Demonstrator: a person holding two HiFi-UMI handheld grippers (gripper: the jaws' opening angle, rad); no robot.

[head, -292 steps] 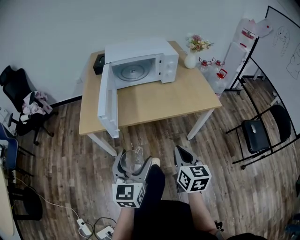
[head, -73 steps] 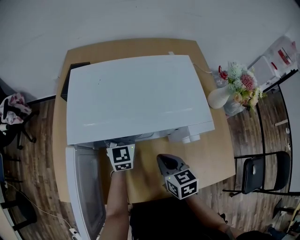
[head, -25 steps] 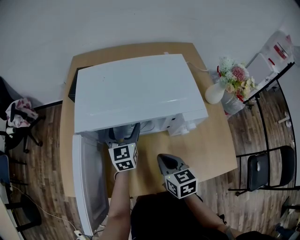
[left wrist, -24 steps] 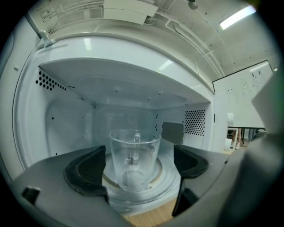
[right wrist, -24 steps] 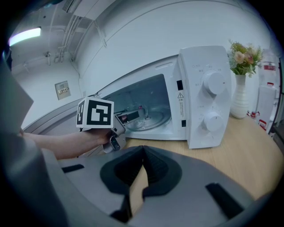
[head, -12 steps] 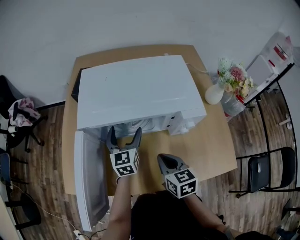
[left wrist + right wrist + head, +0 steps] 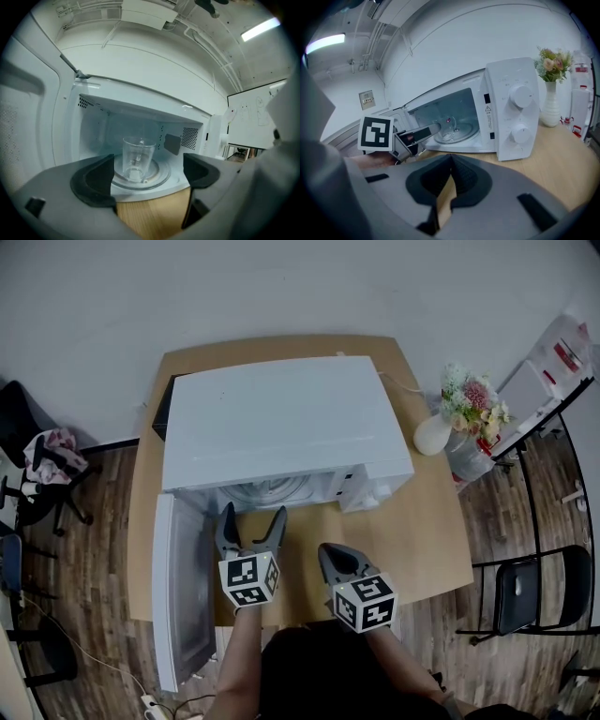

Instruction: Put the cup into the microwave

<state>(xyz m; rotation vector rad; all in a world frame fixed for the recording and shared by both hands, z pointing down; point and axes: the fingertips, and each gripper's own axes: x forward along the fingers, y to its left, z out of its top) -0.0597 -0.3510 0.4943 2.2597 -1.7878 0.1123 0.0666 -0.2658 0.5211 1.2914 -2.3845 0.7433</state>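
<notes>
The cup (image 7: 138, 157) stands on the turntable (image 7: 161, 171) inside the microwave (image 7: 281, 423), just beyond the left gripper's (image 7: 250, 514) 2 spread, empty jaws. The right gripper (image 7: 332, 557) is closed.

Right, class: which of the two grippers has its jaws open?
The left gripper, facing the open microwave: its jaws stand wide apart, empty, with the glass cup beyond on the turntable. The right gripper has its jaws shut together.
</notes>
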